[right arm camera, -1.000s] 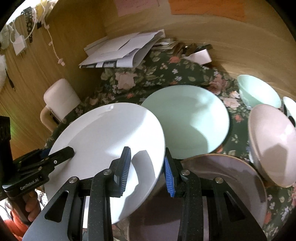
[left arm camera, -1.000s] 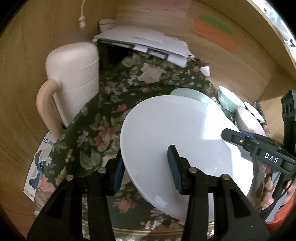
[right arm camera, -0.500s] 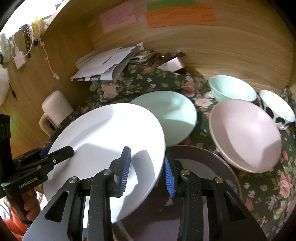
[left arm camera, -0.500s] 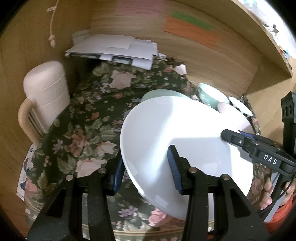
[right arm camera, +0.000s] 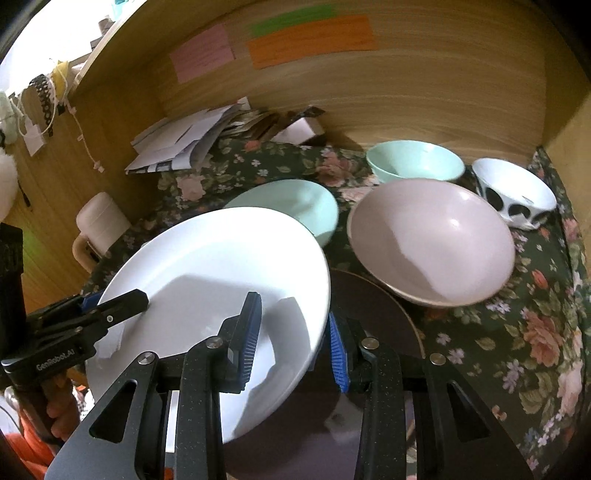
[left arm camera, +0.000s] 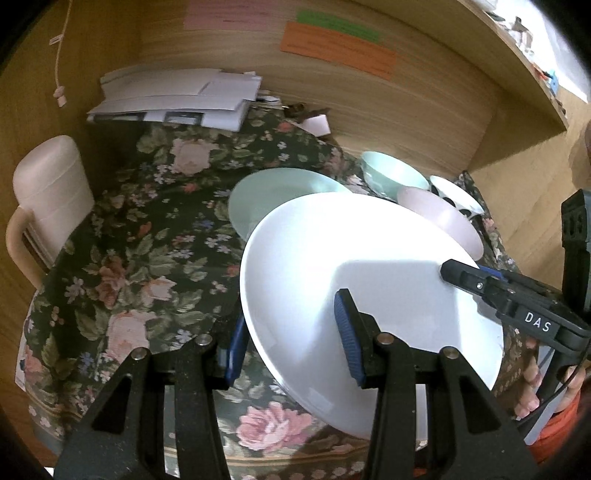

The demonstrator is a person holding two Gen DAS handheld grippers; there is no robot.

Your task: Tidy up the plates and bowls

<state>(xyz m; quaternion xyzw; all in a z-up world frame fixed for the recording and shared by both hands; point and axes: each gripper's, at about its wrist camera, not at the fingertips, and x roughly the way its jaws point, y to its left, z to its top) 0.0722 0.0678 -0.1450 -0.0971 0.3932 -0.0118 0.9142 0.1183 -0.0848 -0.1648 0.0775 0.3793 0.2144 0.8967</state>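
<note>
Nearest in both wrist views, a white plate (right arm camera: 207, 280) is held tilted above the floral tablecloth (left arm camera: 140, 266), gripped at opposite edges by both tools. The left gripper (left arm camera: 291, 347) has its jaws closed on the plate's rim, one blue pad above the plate and one below. The right gripper (right arm camera: 291, 339) likewise clamps the opposite rim between its two blue pads. Seen from the left wrist, the right gripper (left arm camera: 458, 275) bears the white lettering "DAS"; seen from the right wrist, the left gripper (right arm camera: 140, 295) bears "GeneRobot.AI", though the first letters are small and uncertain.

Beneath the raised plate lies a dark brown plate (right arm camera: 373, 325) flat on the cloth. Just beyond it sit a mint-green plate (right arm camera: 295, 206) and, to the right, a large pink bowl (right arm camera: 432, 240). Farther back stand a mint-green bowl (right arm camera: 415, 162) and a white bowl with black spots (right arm camera: 513, 192), near the wooden back wall (right arm camera: 406, 92).

At far left a cream lidded mug (left arm camera: 51, 192) stands at the edge of the cloth. A heap of white papers (left arm camera: 173, 96) lies against the wall. Pink (right arm camera: 203, 51), green (right arm camera: 291, 20) and orange notes (right arm camera: 310, 40) are stuck to the wall; their writing is illegible.
</note>
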